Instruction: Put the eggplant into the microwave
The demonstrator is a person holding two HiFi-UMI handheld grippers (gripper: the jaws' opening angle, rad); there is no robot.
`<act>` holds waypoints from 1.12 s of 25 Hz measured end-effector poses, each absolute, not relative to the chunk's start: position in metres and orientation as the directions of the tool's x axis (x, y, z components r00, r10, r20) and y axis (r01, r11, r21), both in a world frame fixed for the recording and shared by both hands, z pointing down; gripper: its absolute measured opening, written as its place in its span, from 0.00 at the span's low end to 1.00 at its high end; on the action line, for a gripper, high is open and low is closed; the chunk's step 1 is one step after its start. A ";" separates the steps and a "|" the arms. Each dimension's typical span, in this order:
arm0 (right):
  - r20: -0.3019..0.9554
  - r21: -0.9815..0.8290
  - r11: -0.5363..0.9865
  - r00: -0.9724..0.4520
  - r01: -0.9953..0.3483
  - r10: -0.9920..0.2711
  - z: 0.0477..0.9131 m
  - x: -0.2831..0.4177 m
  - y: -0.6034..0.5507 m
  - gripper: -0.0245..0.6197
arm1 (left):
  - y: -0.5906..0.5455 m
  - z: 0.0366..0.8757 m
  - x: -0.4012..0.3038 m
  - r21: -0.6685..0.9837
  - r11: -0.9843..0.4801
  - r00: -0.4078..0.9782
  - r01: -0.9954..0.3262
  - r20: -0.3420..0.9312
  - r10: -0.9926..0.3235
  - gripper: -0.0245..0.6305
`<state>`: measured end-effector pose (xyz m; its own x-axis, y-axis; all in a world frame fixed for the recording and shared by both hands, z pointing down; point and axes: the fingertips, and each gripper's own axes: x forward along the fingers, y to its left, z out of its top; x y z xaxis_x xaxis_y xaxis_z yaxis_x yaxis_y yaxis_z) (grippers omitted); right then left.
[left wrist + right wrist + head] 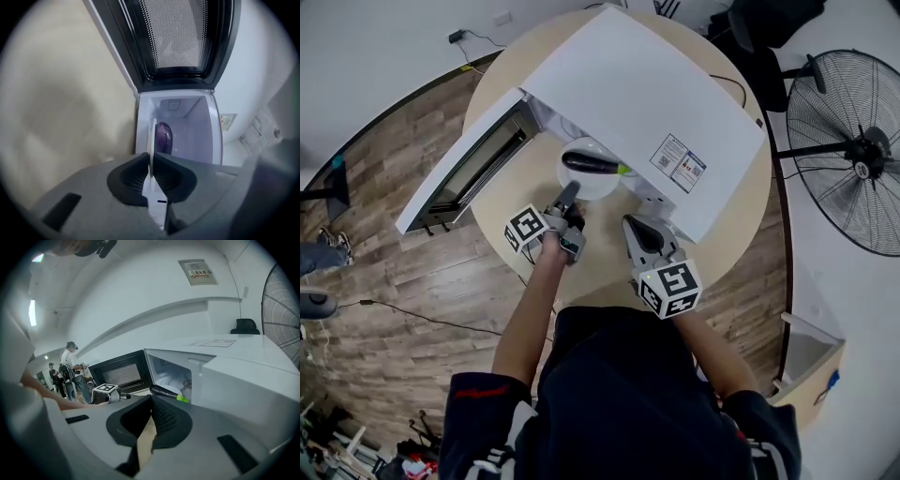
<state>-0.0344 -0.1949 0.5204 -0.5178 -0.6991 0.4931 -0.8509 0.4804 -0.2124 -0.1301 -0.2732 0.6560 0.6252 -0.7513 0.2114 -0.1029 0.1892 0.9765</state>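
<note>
Clamped round white plate (584, 187) by its rim in left gripper (568, 201), with right gripper (151, 416) closed, empty; probably needed levelness sliding dark purple eggplant (592, 163) into open white microwave (637, 103).

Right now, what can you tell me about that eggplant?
The eggplant is long, dark purple and glossy, with a bright green stem end. It looks whole and smooth, possibly a plastic toy. It lies on its side across a round white plate, touching only that plate. The left gripper clamps the plate's near rim and holds it at the open mouth of the white microwave, so the eggplant sits about at the opening.
</note>
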 end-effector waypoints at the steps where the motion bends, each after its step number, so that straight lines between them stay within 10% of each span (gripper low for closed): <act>1: 0.496 -0.214 0.481 -0.519 -0.850 -0.697 0.521 -0.035 -0.194 0.05 | -0.274 0.657 -0.130 0.977 0.189 0.625 -0.101 0.210 -0.752 0.08; 28: 0.514 -0.217 0.490 -0.525 -0.845 -0.678 0.528 -0.041 -0.183 0.05 | -0.310 0.660 -0.095 0.982 0.152 0.679 -0.111 0.186 -0.710 0.08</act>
